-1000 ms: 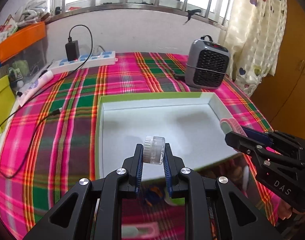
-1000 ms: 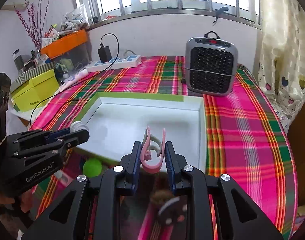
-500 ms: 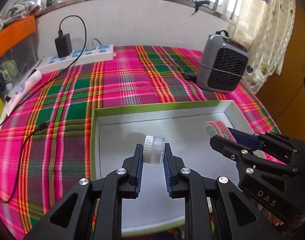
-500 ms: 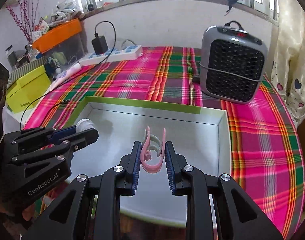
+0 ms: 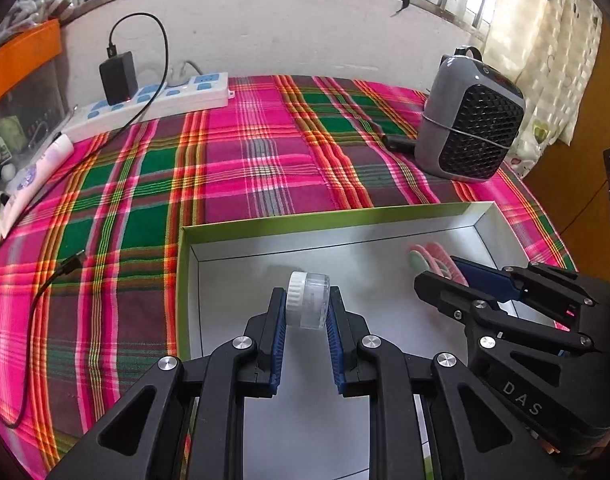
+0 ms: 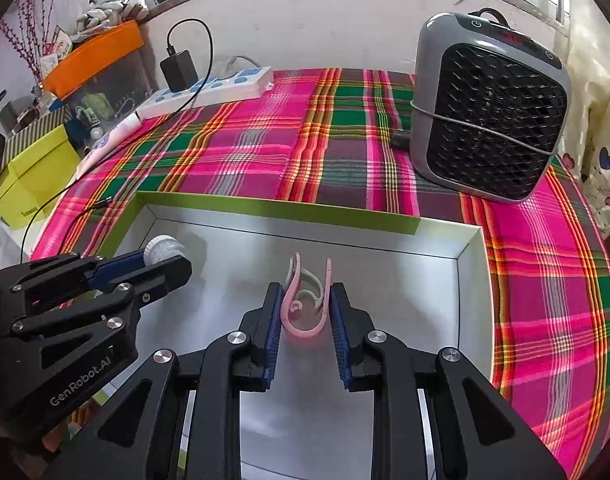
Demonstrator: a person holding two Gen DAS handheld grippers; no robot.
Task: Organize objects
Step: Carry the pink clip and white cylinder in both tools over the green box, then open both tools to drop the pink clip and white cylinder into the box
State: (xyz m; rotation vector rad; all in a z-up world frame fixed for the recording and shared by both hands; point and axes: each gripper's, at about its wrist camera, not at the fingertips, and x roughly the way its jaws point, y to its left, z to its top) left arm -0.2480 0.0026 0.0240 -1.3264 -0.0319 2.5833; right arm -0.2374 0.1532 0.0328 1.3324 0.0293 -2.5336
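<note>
The left gripper [image 5: 305,308] pinches a small clear jar with a white cap [image 5: 308,299] between its fingers, cap turned to the left, and the right gripper [image 6: 303,308] pinches a pink clip [image 6: 305,304] by its two outer sides. Both hang over the floor of the shallow box [image 5: 389,216] with the green rim, which lies on the plaid-covered counter [image 5: 245,148]; neither thing looks to be resting on the box floor yet. The step in hand seems to be setting both things down inside the box. To do it well, each gripper should sink until its load is close to the floor before the fingers spread, because the round jar, held on its side, could roll toward a wall if dropped. Turning the jar so a flat end meets the floor would steady it. The two grippers are near each other, so keeping the jar toward the left half and the clip toward the right half leaves room to open without bumping. The clip is springy, so a slow release should keep it from hopping out.
</note>
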